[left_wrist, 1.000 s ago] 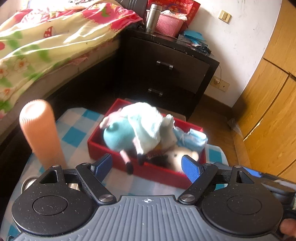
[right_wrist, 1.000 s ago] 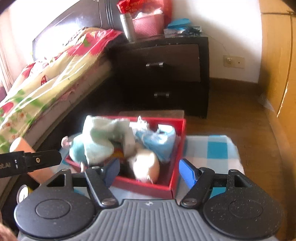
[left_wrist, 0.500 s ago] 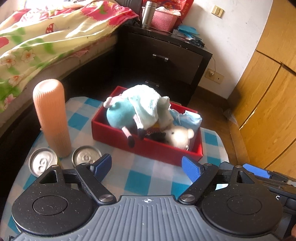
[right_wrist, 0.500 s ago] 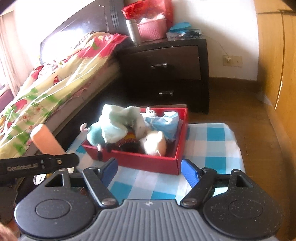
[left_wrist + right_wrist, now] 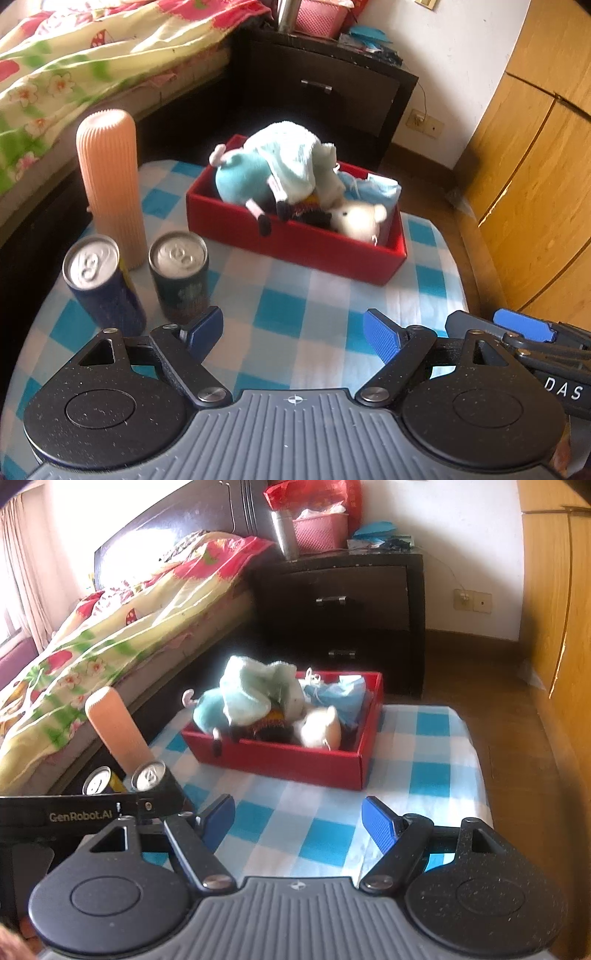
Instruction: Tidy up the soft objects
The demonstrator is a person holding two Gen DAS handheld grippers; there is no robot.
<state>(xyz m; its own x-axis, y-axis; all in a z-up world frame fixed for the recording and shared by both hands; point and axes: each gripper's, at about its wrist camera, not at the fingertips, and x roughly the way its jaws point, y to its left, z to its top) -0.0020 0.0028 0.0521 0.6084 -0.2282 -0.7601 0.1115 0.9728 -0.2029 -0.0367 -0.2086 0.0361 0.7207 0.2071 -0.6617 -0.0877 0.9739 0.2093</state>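
1. Holding both tongs low over the near edge of the table, I have my left tongs [image 5: 293, 330] spread wide with nothing between the blue pads, and my right tongs [image 5: 298, 823] spread just as wide and equally empty.
2. Under them lies the blue-and-white checked cloth [image 5: 284, 295], bare at the near middle.
3. To the near left stand two drink cans [image 5: 179, 273], upright and just beside each other, the right one close to my left pad.
4. Just behind the cans, a ribbed peach cylinder [image 5: 110, 184] stands upright.
5. Farther back, right of the cylinder, sits the red box [image 5: 295, 757] with the soft things piled inside: a teal plush toy [image 5: 240, 181] at the left end, its legs hanging over the near wall, a pale green towel [image 5: 291, 158] draped on top, a small white plush [image 5: 356, 219] at the near right, and light blue cloth [image 5: 340, 696] at the far right.
6. Beyond the table stand a dark nightstand [image 5: 354, 602] and, to its left, a bed with a flowered quilt [image 5: 110, 627].
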